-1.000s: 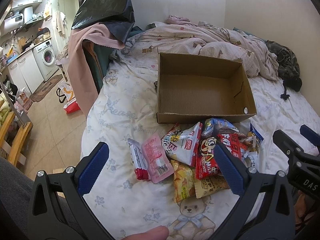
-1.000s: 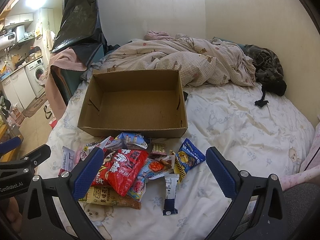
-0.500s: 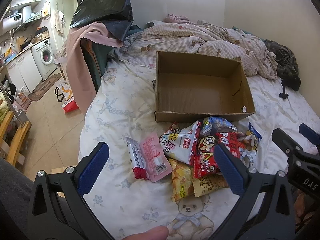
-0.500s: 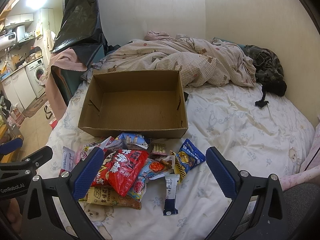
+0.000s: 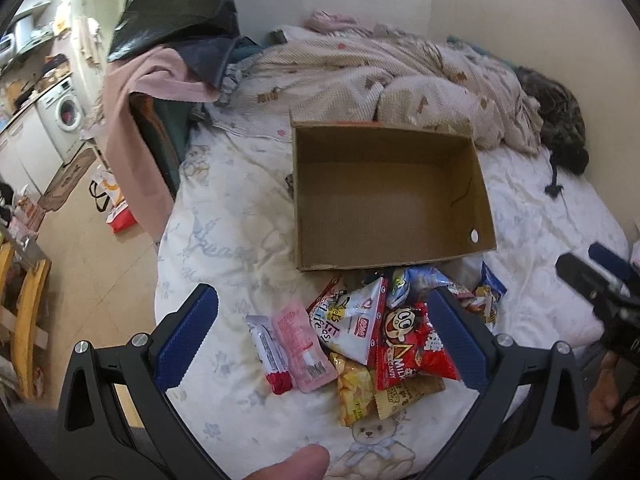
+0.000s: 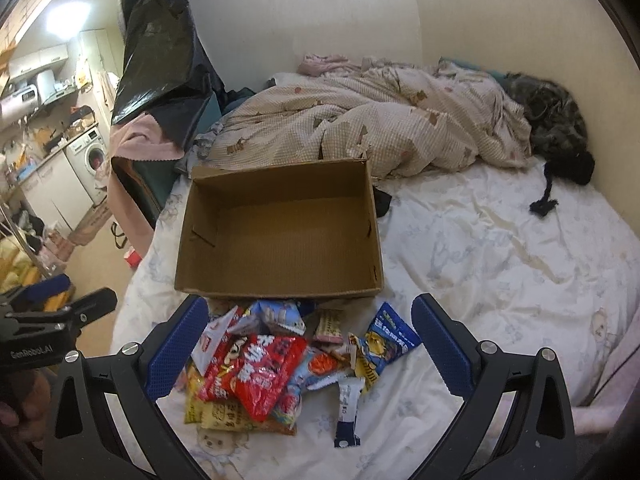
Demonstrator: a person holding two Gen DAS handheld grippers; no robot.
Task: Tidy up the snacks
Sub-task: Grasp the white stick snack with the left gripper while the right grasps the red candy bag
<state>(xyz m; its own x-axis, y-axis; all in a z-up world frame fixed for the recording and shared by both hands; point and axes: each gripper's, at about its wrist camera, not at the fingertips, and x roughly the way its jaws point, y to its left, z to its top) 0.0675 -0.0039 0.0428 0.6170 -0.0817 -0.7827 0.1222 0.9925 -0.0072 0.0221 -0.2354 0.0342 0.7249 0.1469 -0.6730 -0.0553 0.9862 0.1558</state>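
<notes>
An empty cardboard box (image 5: 384, 236) (image 6: 280, 276) stands open on the bed. A pile of snack packets (image 5: 380, 332) (image 6: 272, 364) lies just in front of it, with a pink packet (image 5: 302, 344) at its left and a red packet (image 6: 256, 372) on top. My left gripper (image 5: 320, 336) is open and empty above the pile's left part. My right gripper (image 6: 310, 348) is open and empty above the pile. Each gripper shows at the edge of the other's view.
A rumpled checked blanket (image 6: 380, 128) lies behind the box. A dark garment (image 6: 560, 128) sits at the far right by the wall. The bed's left edge (image 5: 164, 248) drops to the floor. A chair draped with clothes (image 5: 160, 80) stands at the left.
Both grippers have shifted slightly forward, towards the box and the pile. Both stay open. Nothing on the bed has moved.
</notes>
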